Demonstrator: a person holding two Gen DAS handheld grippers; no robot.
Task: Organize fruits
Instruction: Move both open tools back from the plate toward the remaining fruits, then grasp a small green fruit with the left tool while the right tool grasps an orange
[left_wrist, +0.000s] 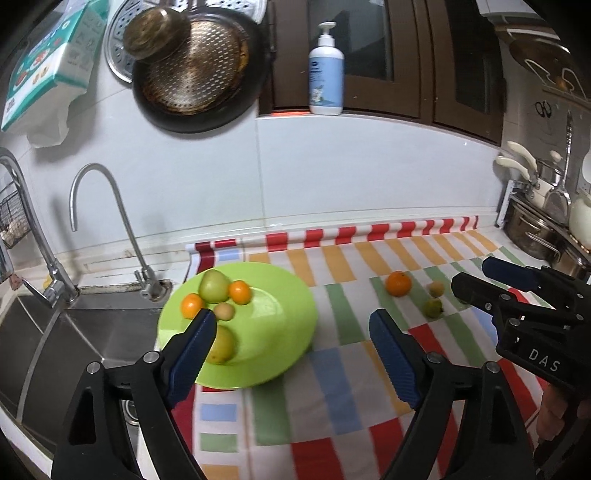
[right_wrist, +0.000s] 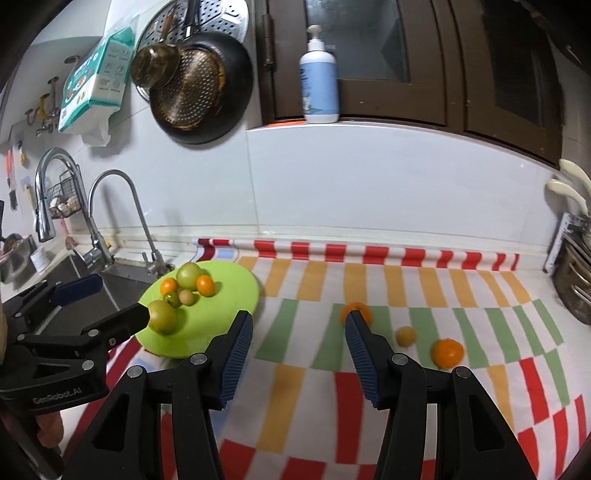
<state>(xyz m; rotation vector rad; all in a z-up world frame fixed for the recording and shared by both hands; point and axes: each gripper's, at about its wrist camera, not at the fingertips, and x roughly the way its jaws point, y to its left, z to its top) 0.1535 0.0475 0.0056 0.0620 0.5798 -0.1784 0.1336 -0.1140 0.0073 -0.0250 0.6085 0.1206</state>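
On the checked counter (right_wrist: 332, 369), the plate (left_wrist: 280, 332) overhangs the sink (left_wrist: 74, 332); bumped by either empty, open tool, left tool (left_wrist: 291, 325) or right tool (right_wrist: 299, 325), it could be tipped.

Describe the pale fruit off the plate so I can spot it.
Look at the checked cloth right of the green plate. The pale fruit sits between the far orange and the near orange: small, beige-yellow, paler and smaller than either.

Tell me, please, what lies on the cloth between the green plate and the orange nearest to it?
Nothing: in the left wrist view, only bare striped cloth separates the green plate from the orange. The right wrist view agrees, apart from a tong finger crossing in front.
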